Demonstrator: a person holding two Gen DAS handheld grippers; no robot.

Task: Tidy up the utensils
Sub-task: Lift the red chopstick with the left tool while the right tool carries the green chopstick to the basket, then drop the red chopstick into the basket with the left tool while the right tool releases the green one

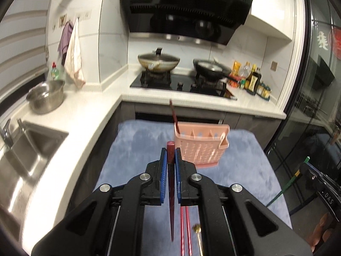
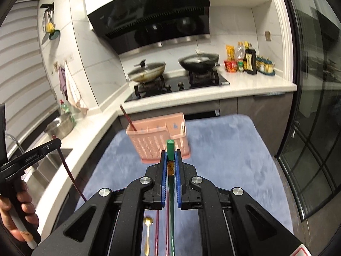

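The left claw (image 1: 169,155) grips a dark red chopstick (image 1: 171,192) and the right claw (image 2: 170,156) a green chopstick (image 2: 171,192), both shafts running lengthwise between the pads. The pink utensil basket (image 1: 201,147) stands ahead on the blue-covered bench (image 1: 245,170), slightly right of the left claw and slightly left of the right.

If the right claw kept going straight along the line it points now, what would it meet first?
Most likely the pink utensil basket, dead ahead beyond the green chopstick gripped in the right claw. Depth is unclear; the blue cloth lies below that line.
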